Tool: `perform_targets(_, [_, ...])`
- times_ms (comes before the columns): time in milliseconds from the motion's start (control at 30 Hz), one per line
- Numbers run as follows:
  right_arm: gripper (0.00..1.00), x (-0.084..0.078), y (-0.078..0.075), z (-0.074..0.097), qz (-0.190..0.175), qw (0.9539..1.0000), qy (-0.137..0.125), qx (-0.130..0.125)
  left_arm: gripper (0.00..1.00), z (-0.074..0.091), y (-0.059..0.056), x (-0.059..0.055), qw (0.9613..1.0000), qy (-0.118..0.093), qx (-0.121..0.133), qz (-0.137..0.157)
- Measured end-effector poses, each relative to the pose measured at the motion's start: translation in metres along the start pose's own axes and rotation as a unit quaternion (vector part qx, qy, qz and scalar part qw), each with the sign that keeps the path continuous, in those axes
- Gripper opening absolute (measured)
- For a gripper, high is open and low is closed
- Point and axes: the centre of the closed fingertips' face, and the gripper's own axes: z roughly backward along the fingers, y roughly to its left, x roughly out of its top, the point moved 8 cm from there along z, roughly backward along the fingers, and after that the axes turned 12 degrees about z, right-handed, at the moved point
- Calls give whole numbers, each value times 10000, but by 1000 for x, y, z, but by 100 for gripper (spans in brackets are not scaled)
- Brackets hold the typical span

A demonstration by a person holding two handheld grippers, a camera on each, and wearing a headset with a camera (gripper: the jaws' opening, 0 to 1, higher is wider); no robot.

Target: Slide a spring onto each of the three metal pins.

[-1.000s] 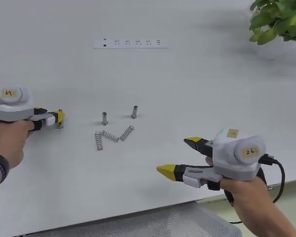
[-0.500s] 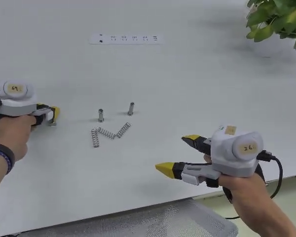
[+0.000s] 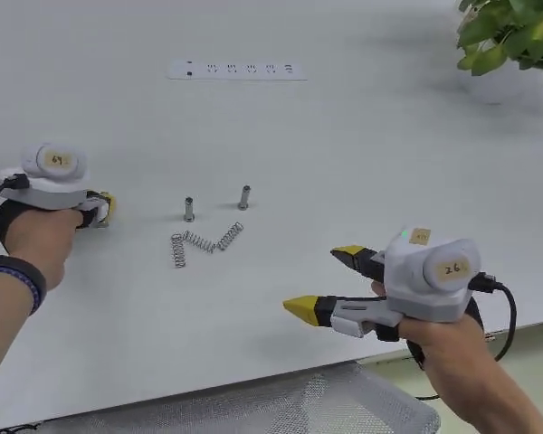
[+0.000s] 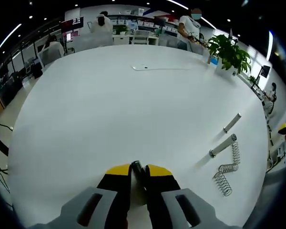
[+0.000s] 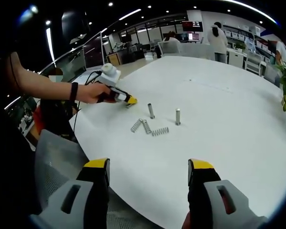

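Farthest left on the white workbench (image 3: 362, 136), a person's left hand (image 3: 36, 237) holds the left gripper (image 3: 98, 210) low against the surface. In the left gripper view its yellow-tipped jaws stand narrow. They are nipped on a small dark metal piece, most likely the third pin (image 4: 137, 168), probably to steady it upright so a spring can go over it.

To the right, near the middle of the bench, two more pins stand upright and bare, well apart from that gripper. They are the left pin (image 3: 189, 209) and, slightly farther away, the right pin (image 3: 244, 197). Just nearer than these, the three springs (image 3: 197, 241) lie on their sides in a loose zigzag, with their ends close together or touching. None sits on a pin, so the task looks not yet begun. Far beyond them lies a white power strip (image 3: 237, 70).

Farther right and nearest the person, the right hand (image 3: 443, 348) holds the right gripper (image 3: 326, 282) over the near edge. Its jaws are spread wide and empty, pointing left toward the springs, seemingly ready to fetch one. At the far right corner stands a leafy potted plant (image 3: 511, 36).
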Motion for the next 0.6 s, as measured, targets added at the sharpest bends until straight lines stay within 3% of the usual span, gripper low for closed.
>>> perform_targets(233, [65, 1, -1, 1, 6, 10000, -8, -28, 0, -3, 3, 6, 9997, 130, 117, -165])
perform_targets(467, [65, 3, -6, 4, -54, 9998, -116, -120, 0, -2, 1, 6, 9996, 255, 98, -124])
perform_targets(600, [65, 3, -8, 5, -66, 9998, -140, -140, 0, 1, -2, 6, 9997, 223, 65, -113])
